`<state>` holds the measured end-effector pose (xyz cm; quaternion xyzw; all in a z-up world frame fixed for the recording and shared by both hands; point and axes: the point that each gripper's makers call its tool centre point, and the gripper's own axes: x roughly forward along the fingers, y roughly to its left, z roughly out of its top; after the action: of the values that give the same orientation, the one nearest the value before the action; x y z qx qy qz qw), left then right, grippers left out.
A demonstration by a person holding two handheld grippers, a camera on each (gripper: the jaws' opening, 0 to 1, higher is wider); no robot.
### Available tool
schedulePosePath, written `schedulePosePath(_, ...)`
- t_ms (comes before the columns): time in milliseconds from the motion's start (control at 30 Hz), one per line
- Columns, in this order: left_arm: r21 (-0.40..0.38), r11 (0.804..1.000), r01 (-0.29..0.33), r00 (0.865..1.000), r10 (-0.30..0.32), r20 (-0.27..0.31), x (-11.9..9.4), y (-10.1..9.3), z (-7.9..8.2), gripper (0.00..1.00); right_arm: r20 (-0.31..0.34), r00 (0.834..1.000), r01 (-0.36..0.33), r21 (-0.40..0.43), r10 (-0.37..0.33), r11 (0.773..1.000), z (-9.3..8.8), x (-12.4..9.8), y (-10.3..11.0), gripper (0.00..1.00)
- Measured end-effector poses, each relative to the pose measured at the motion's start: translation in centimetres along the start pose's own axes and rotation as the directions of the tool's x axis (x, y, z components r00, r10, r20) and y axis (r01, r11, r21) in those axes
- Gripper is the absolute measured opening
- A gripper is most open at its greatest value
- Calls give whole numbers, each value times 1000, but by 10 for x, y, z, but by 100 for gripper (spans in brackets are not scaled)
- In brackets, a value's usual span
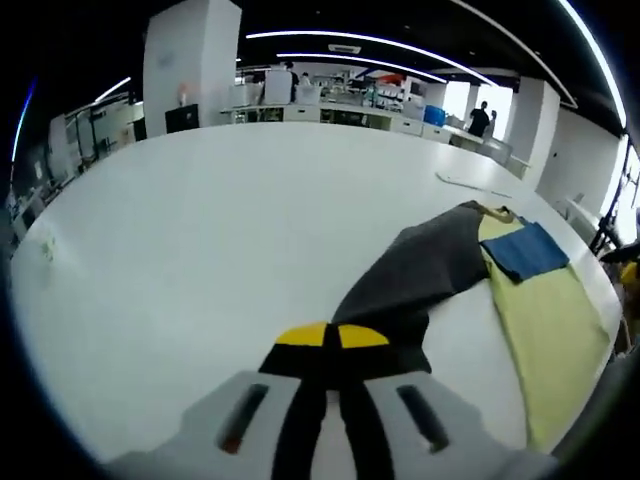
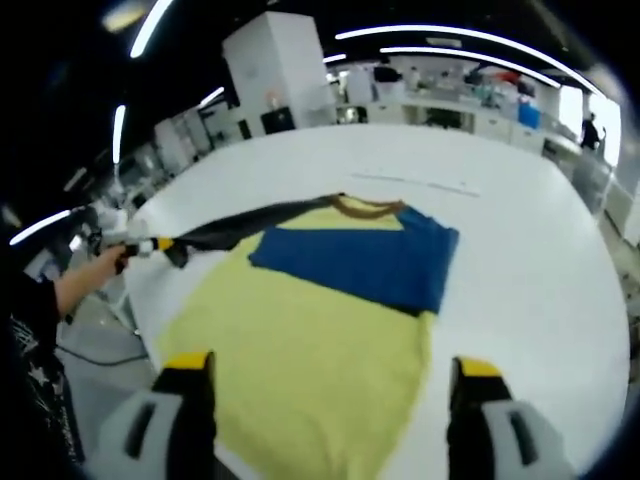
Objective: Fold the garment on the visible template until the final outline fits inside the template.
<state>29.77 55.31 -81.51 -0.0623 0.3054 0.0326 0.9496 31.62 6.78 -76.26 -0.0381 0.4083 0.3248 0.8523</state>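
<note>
Left gripper (image 1: 331, 338) clenched on grey sleeve (image 1: 420, 265), sleeve drawn out sideways. Right gripper (image 2: 330, 380) released, jaws wide apart, held above yellow shirt (image 2: 310, 370). Shirt spread flat on white table (image 2: 520, 270), blue panel (image 2: 360, 260) across chest.

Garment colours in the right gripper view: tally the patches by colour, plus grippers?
Yellow body panel: 1
Blue panel: 1
Dark grey sleeve: 1
Brown collar: 1
Grippers: 2, the right gripper open, the left gripper shut on the sleeve
Total: 4 colour patches, 2 grippers
</note>
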Motion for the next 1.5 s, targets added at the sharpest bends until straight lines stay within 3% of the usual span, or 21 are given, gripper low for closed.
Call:
schedulePosePath(200, -9, 1000, -12, 1000, 12, -9, 6, 1, 3, 0, 6, 1000, 0, 5, 0, 1000, -2, -3, -2, 99)
schedulePosePath(467, 20, 1000, -12, 1000, 12, 5, 21, -4, 22, 0, 3, 1000, -4, 10, 4, 1000, -5, -4, 1, 99)
schedulePosePath(567, 2, 999, -40, 999, 40, -32, 23, -3, 16, 0, 4, 1000, -7, 11, 7, 1000, -6, -3, 4, 99)
schedulePosePath(933, -81, 994, -77, 996, 74, -39, 18, 6, 11, 0, 7, 1000, 0, 22, -1, 1000, -6, -6, 5, 99)
schedulePosePath(1167, -89, 995, -34, 999, 35, 11, 17, -2, 35, 0, 7, 1000, -8, 23, 8, 1000, -5, -7, 7, 99)
schedulePosePath(1500, -49, 997, 57, 991, -50, 124, 11, -46, 81, 0, 12, 1000, -9, 23, 8, 1000, -4, -10, 6, 99)
